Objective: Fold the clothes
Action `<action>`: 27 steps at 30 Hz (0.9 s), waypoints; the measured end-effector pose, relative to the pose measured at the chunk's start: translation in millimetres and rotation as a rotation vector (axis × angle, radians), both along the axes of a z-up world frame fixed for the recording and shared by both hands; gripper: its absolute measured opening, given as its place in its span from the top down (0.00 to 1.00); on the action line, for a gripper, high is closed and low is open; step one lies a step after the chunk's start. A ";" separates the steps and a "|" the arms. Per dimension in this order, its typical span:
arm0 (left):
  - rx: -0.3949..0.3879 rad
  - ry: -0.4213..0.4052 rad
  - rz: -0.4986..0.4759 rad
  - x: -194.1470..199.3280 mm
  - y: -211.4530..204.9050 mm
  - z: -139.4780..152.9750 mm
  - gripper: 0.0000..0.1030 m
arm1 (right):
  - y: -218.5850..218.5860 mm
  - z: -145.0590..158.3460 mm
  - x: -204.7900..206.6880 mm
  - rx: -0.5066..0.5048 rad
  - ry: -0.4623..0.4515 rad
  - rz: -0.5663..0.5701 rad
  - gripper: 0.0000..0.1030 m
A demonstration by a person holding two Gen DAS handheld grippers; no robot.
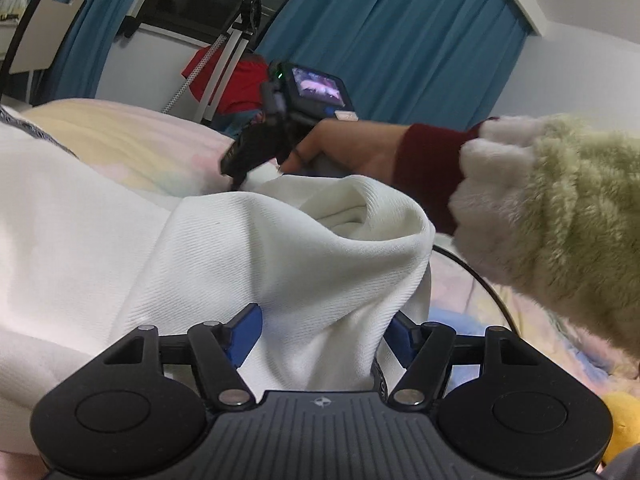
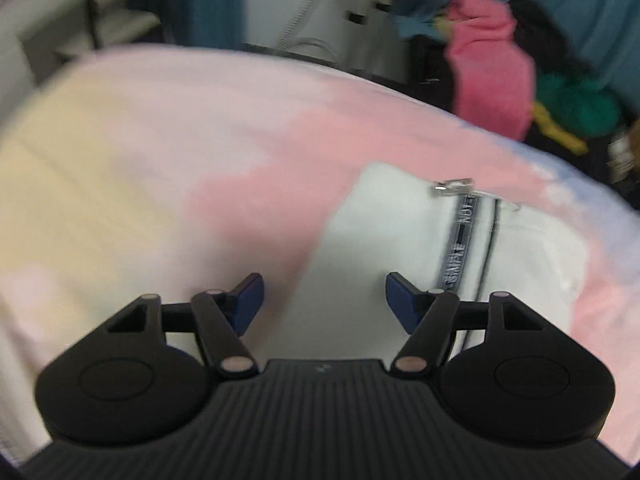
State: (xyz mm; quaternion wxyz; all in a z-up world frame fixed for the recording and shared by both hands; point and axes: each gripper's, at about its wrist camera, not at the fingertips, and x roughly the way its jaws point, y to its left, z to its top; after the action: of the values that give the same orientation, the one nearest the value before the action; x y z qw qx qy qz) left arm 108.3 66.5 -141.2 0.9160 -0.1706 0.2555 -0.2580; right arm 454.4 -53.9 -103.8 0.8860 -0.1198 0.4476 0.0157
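Observation:
A white ribbed garment [image 1: 100,240] lies spread over the bed, and one part of it is bunched up into a raised fold [image 1: 320,240]. My left gripper [image 1: 322,334] is shut on that bunch, with cloth filling the gap between its blue pads [image 1: 246,330]. In the left wrist view a hand carries my right gripper [image 1: 236,180] at the far edge of the fold, tips pointing down at the cloth. The blurred right wrist view shows the right gripper [image 2: 324,304] open above a white garment [image 2: 360,240] with a lettered zipper tape [image 2: 460,236]; nothing is pinched between its pads.
The bed sheet [image 2: 160,140] is pastel pink, yellow and blue. A fuzzy green-and-white sleeve [image 1: 560,220] reaches in from the right. A black cable [image 1: 480,280] crosses the sheet. Beyond the bed are a white stand [image 1: 224,52], blue curtains [image 1: 400,40] and piled clothes [image 2: 492,64].

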 end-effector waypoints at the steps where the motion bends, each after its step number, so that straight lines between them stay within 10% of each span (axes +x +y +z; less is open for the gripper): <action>1: 0.003 -0.006 -0.002 -0.4 0.6 -0.1 0.34 | -5.4 0.4 -2.2 0.007 -0.024 -0.034 0.67; 3: 0.010 -0.013 -0.005 -0.5 0.6 0.1 0.34 | -20.7 6.3 -8.2 0.065 -0.070 -0.106 0.92; 16: 0.015 -0.009 0.029 -19.7 -4.7 9.8 0.34 | -216.5 110.0 -184.1 0.395 -0.364 -0.426 0.94; 27: 0.078 0.009 0.005 -46.0 -25.8 19.9 0.34 | -416.9 23.1 -382.9 0.749 -0.509 -0.999 0.94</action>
State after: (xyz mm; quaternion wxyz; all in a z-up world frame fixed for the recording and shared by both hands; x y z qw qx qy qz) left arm 62.3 40.6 -121.2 0.9214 -0.1365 0.2689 -0.2450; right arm 71.5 -470.8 -80.7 0.8464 0.4172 0.1908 -0.2705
